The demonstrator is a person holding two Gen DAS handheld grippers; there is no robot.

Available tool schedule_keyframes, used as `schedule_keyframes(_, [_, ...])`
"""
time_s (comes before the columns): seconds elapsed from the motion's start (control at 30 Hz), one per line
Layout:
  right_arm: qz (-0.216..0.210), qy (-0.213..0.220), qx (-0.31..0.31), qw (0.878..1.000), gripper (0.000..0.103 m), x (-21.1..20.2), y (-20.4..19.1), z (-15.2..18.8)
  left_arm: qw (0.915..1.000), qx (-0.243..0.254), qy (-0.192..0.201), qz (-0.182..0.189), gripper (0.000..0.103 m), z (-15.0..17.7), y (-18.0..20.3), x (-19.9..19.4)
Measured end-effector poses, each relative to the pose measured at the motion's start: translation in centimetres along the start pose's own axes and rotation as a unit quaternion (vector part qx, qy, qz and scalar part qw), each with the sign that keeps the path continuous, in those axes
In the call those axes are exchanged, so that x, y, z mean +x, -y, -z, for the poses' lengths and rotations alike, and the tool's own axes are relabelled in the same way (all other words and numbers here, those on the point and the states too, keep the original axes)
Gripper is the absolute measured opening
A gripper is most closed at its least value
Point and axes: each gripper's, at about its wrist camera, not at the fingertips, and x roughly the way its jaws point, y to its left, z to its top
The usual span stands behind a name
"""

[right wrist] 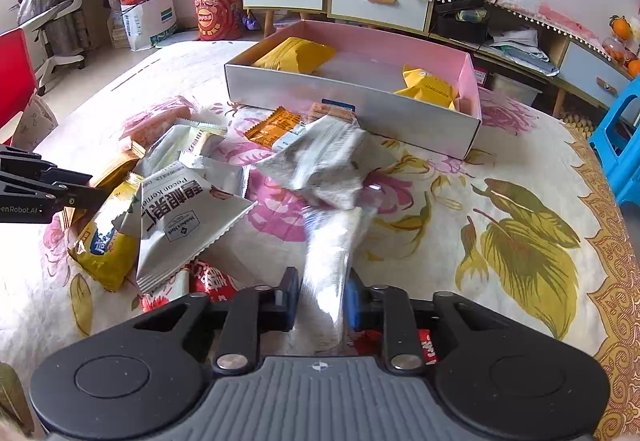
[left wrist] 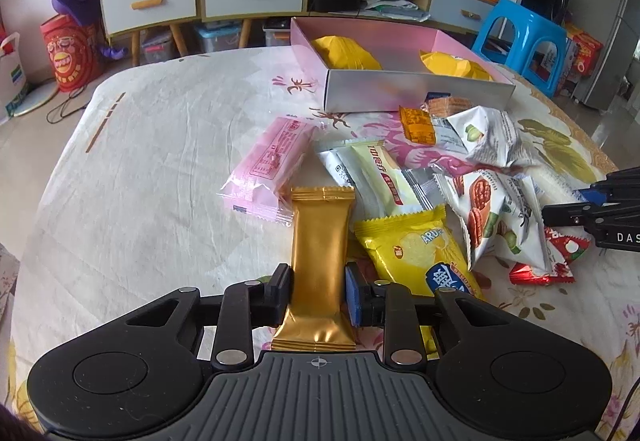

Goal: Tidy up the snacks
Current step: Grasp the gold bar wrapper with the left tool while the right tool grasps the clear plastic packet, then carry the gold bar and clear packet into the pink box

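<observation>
Left gripper (left wrist: 318, 291): clamped on the gold packet (left wrist: 320, 261), pads pressing both long sides; the packet points away from the camera.
Right gripper (right wrist: 320, 301): pinching a clear, whitish packet (right wrist: 332, 257), which looks blurred and stands up between the pads.
Box (left wrist: 416, 93): pink inside, silver outside, at the far side of the tabletop (left wrist: 160, 161); it holds two yellow bags, one at its left end (left wrist: 344, 51) and one at its right end (left wrist: 456, 65).
Snack pile: loose on the flowered cloth just in front of the box.
Pink packet (left wrist: 272, 165): at the left of the pile, touching the gold packet's far end.
Yellow chip bag (left wrist: 416, 249): just right of the gold packet.
Nut bags (left wrist: 488, 213): white, right of the chip bag.
Orange packet (left wrist: 418, 125): near the box's front wall.
Red wrapper (left wrist: 548, 265): at the near right edge of the pile.
</observation>
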Motion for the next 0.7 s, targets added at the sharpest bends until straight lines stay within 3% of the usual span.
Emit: schedule_keyframes(0.7, [-0.020, 0.029, 0.050, 0.998, 0.009, -2.7, 1.4, -2.2, 0.9988, -0.035, 0.014, 0.033, 0.026, -2.2, 0.6, -2.4])
